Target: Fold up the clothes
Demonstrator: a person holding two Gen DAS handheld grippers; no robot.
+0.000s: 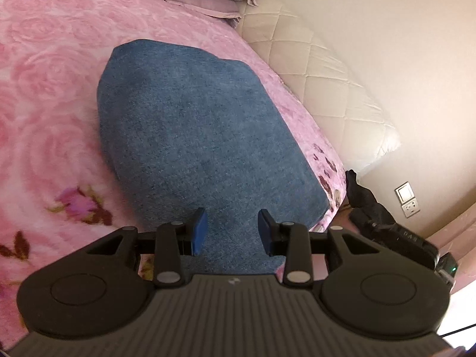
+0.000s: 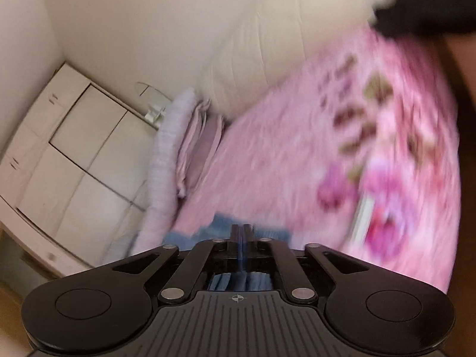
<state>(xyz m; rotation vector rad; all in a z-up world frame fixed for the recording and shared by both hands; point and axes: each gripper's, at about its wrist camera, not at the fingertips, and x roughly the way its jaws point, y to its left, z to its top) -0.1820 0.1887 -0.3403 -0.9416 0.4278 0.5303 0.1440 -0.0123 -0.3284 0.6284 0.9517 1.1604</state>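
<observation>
Left jaws: we see the left gripper (image 1: 232, 232) parted, empty, over folded blue denim (image 1: 196, 125).
Right jaws: right gripper (image 2: 241, 235) nearly closed; we cannot tell whether it pinches the denim's edge (image 2: 267, 233).
Denim: on our pink blanket (image 1: 53, 95).

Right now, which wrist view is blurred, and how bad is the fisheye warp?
Left wrist: mostly sharp, the denim weave reads clearly; slight smear on the blanket at the left edge; wall line bows with fisheye. Right wrist: heavy motion blur across the blanket and its flowers; only the right gripper body stays crisp; the cabinet lines curve strongly.
</observation>
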